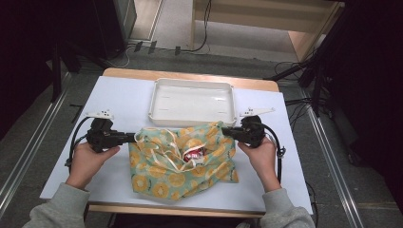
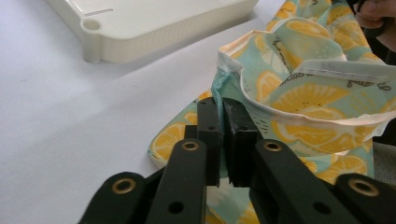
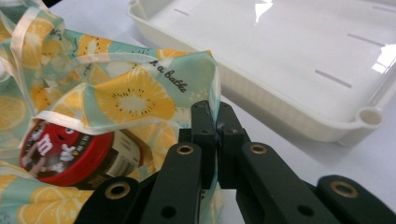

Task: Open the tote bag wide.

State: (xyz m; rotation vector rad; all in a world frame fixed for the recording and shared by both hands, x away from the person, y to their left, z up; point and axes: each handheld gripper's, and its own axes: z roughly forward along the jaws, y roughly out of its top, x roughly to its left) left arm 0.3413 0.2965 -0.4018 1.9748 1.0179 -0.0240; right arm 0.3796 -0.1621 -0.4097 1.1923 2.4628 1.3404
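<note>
the left gripper [image 2: 220, 140] sits nearest in the left gripper view, its jaws pressed together on a fold of the drawstring bag's [image 1: 183, 159] teal, lemon-printed cloth just below the hemmed mouth. the right gripper [image 3: 216, 140] does the same on the opposite side, its jaws clamped on the cloth edge right beside the tray. from the high view the two grips stand at the far left and far right of the bag's mouth, left gripper [image 1: 127, 137] and right gripper [image 1: 227, 132] well apart, with a hand behind each. that spread looks chosen to pull the opening wide and hold it taut, so whatever is inside can be reached or tipped out. the bag lies on the white counter [image 1: 119, 99], between the person and the empty white tray [image 1: 192, 102], its far edge touching or just short of the tray's near rim. inside the opened mouth a round tin with a red candy-character lid [image 3: 58, 151] lies on its side, partly wrapped by cloth. the tray's place right behind the bag suggests it is meant to receive the tin. the white ribbon drawstring [image 1: 159, 152] lies slack across the opening, so nothing is cinching it.
</note>
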